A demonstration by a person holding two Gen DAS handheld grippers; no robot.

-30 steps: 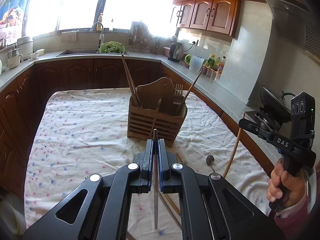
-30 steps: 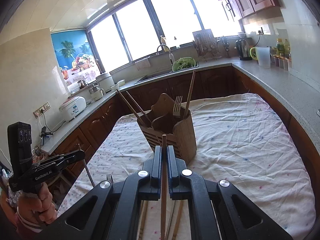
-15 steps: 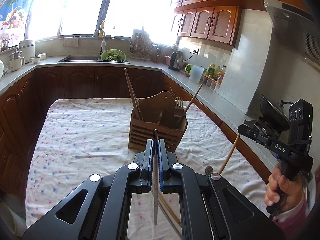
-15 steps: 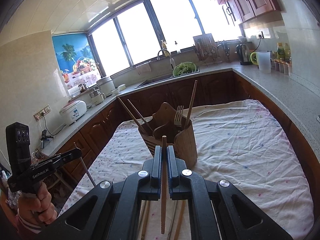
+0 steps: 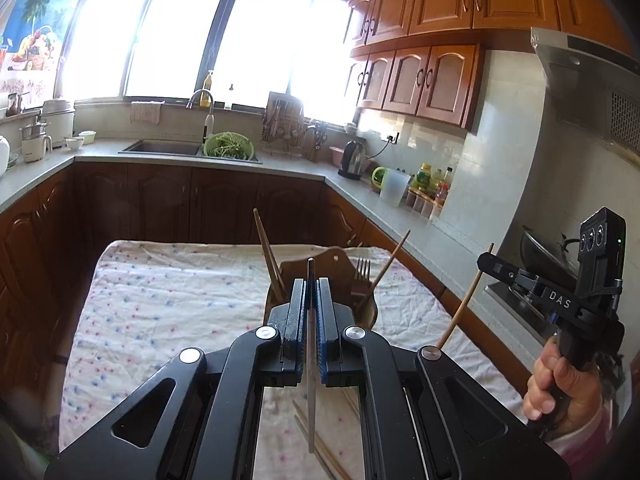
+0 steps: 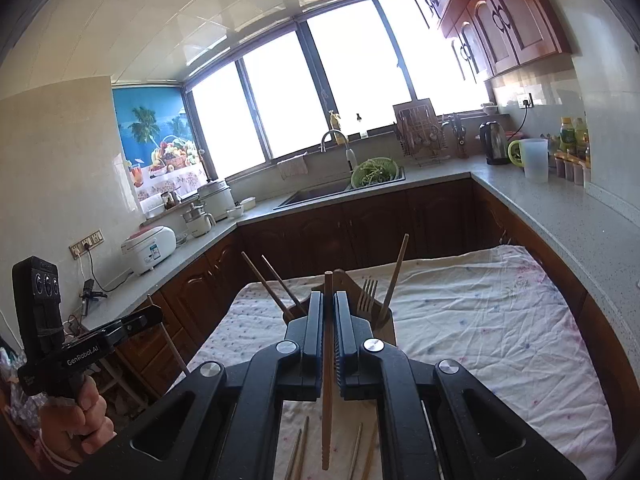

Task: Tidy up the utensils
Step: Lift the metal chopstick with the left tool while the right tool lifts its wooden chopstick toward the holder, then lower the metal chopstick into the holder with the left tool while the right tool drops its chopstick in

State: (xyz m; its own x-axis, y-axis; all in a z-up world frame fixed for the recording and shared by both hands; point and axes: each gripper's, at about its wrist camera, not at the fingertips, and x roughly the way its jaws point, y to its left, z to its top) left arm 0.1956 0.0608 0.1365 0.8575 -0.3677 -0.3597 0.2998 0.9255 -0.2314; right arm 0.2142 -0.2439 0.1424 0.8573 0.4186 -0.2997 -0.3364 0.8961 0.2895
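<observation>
only right wrist view shows rice cooker (image 6: 150,249) on counter (image 6: 560,208).

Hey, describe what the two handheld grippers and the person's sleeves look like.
Both grippers, left gripper and right gripper, are black with silver pivot bolts and blue-edged pads. Side on, the left reads "GenRobot.AI", the right "DAS", each with a three-lens module on top. A pink sleeve shows at the right wrist.

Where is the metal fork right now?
The metal fork stands tines-up in the wooden utensil holder on the table, just right of the right gripper, beside a leaning wooden chopstick.
</observation>
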